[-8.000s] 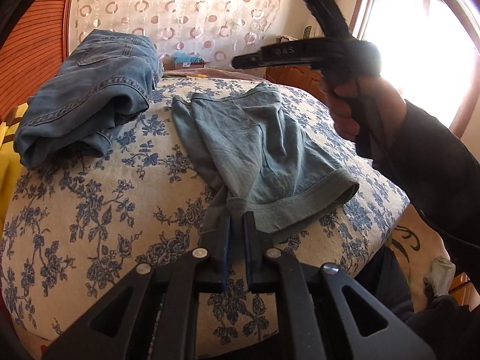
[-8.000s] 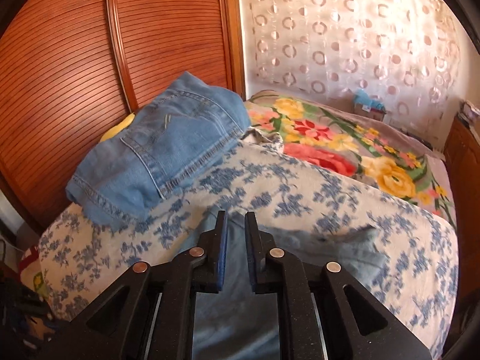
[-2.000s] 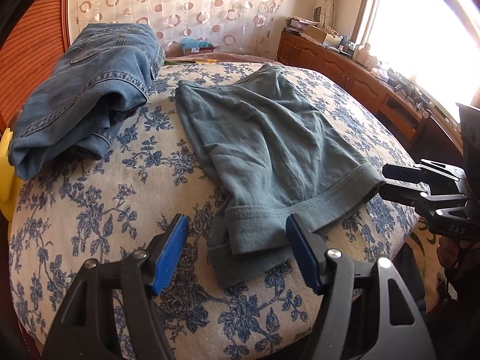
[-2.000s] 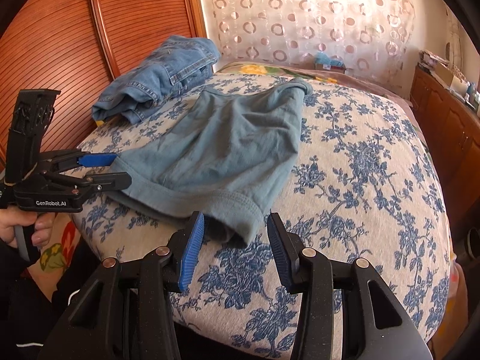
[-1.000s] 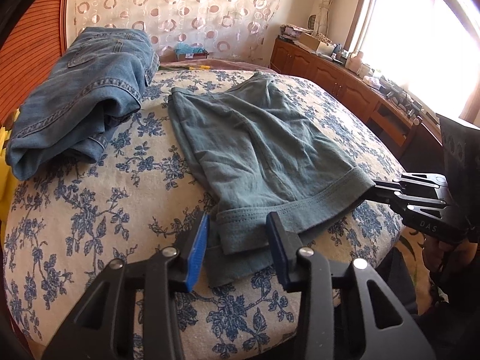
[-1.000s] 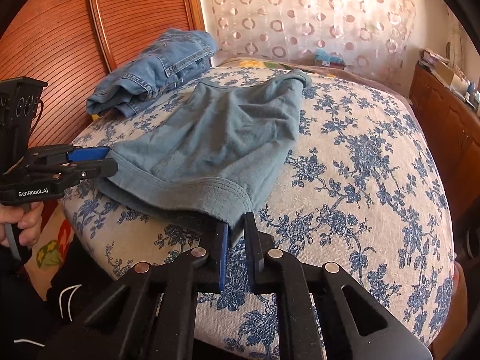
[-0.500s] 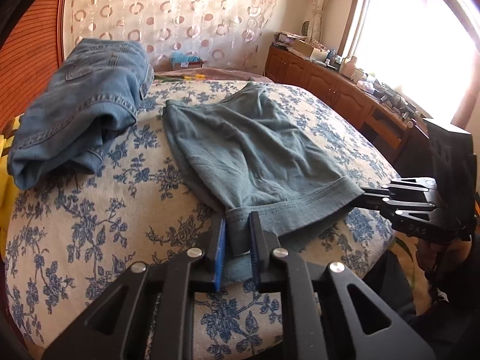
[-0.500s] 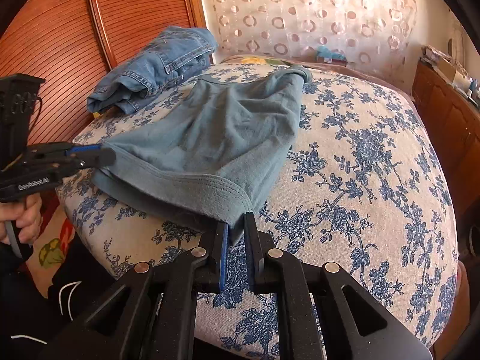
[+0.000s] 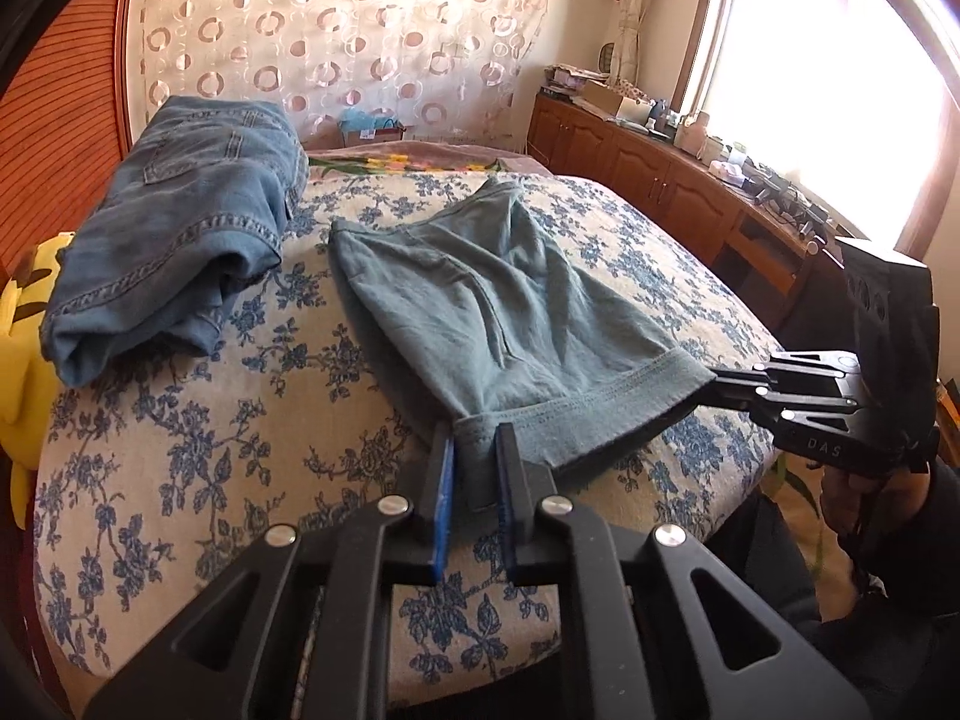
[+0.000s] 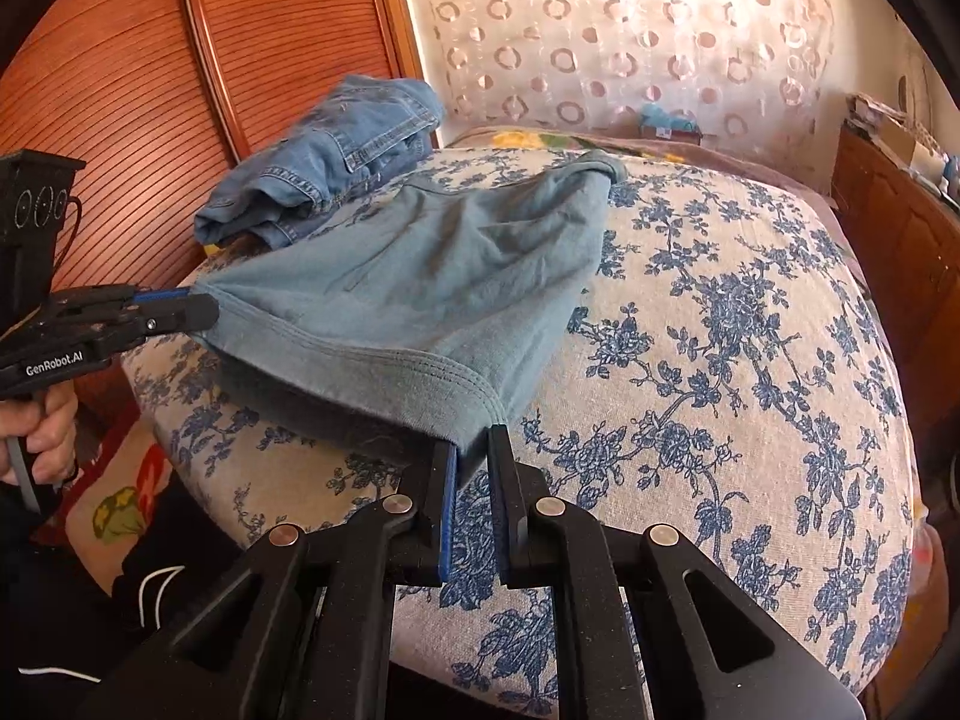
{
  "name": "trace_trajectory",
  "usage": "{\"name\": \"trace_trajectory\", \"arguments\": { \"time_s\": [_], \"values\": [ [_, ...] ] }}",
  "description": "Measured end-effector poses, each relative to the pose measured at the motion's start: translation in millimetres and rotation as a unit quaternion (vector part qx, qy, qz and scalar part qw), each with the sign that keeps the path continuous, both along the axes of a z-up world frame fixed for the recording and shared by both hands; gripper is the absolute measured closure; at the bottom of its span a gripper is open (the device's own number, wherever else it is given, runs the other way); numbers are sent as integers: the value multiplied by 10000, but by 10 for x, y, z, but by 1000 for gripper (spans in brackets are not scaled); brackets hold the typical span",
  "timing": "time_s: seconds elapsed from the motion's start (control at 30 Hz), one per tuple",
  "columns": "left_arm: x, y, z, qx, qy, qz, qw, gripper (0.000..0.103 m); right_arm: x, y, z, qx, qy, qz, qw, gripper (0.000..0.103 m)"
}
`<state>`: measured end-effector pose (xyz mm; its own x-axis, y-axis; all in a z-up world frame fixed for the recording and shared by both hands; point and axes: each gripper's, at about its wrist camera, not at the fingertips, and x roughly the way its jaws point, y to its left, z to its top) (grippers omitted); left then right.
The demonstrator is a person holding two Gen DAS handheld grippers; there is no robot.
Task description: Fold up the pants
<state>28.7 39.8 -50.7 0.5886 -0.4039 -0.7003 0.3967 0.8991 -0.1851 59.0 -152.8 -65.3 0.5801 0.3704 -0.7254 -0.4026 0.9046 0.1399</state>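
Grey-blue shorts (image 9: 492,294) (image 10: 432,276) lie on the flowered bed, with their near hem lifted off the cover. In the left wrist view my left gripper (image 9: 474,438) is shut on the hem's left corner. My right gripper (image 9: 714,381) pinches the opposite corner at the right side. The right wrist view shows the right gripper (image 10: 471,441) shut on its corner. There the left gripper (image 10: 210,312) grips the hem at the far left. The hem is stretched between the two grippers.
Folded blue jeans (image 9: 180,222) (image 10: 336,156) sit at the bed's far left by a wooden headboard (image 10: 120,90). The blue-flowered cover (image 9: 210,450) (image 10: 720,360) spreads right of the shorts. A wooden cabinet (image 9: 678,192) runs under the window. A hand (image 10: 42,426) holds the left gripper.
The left gripper's jaws closed on the hem's left corner. Both grippers have lifted the hem a little off the bed, pulling it taut.
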Motion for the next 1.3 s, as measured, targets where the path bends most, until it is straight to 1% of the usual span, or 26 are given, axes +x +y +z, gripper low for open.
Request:
{"name": "trace_trajectory", "arguments": {
  "time_s": [0.1, 0.23, 0.33, 0.43, 0.53, 0.6, 0.63, 0.67, 0.73, 0.77, 0.8, 0.83, 0.87, 1.0, 1.03, 1.07, 1.1, 1.17, 1.3],
  "values": [
    [-47, 10, -95, 57, 118, 38, 9999, 93, -47, -14, -26, 7, 35, 16, 10000, 98],
    [-74, 23, -309, 156, 333, 120, 9993, 93, -81, -48, -83, 30, 94, 3, 10000, 99],
    [-77, 28, -347, 134, 362, 146, 9991, 93, -83, -60, -120, 41, 131, -10, 9999, 100],
    [-84, 32, -331, 85, 349, 131, 9993, 87, -95, -55, -119, 15, 109, -29, 9999, 100],
    [-85, 34, -302, 143, 329, 147, 9992, 76, -143, 9, -74, -140, -76, 8, 9999, 99],
    [-80, 62, -276, 190, 286, 208, 9992, 63, -137, 45, -67, -211, -111, -14, 9997, 85],
    [-70, 76, -265, 189, 275, 220, 9992, 61, -122, 52, -71, -206, -101, -25, 9997, 76],
    [-61, 86, -257, 178, 263, 223, 9992, 58, -105, 57, -76, -174, -94, -4, 9998, 75],
    [-37, 92, -243, 158, 263, 206, 9993, 56, -66, 71, -87, -204, -87, -28, 9998, 75],
    [-20, 89, -247, 163, 276, 216, 9993, 51, -45, 78, -90, -202, -78, -33, 9998, 74],
    [-6, 91, -250, 167, 277, 224, 9992, 41, -27, 90, -92, -192, -75, -19, 9998, 74],
    [4, 92, -246, 154, 243, 227, 9993, 36, -11, 108, -95, -222, -93, -11, 9997, 74],
    [20, 81, -236, 148, 213, 226, 9994, 35, 2, 121, -102, -263, -104, -21, 9996, 74],
    [54, 58, -244, 241, 171, 240, 9993, 35, 40, 118, -123, -224, -54, -40, 9997, 75],
    [62, 54, -244, 260, 158, 258, 9992, 35, 37, 116, -124, -214, -56, -43, 9997, 76],
    [68, 46, -243, 278, 155, 253, 9992, 35, 34, 110, -125, -190, -49, -38, 9998, 87],
    [73, 41, -242, 288, 141, 253, 9992, 34, 31, 104, -126, -190, -42, -39, 9998, 91],
    [78, 34, -239, 312, 118, 263, 9991, 32, 13, 79, -120, -130, -35, -26, 9999, 95],
    [78, 32, -225, 312, 64, 307, 9990, 31, -41, 38, -113, -103, -21, -18, 9999, 97]
  ]
}}
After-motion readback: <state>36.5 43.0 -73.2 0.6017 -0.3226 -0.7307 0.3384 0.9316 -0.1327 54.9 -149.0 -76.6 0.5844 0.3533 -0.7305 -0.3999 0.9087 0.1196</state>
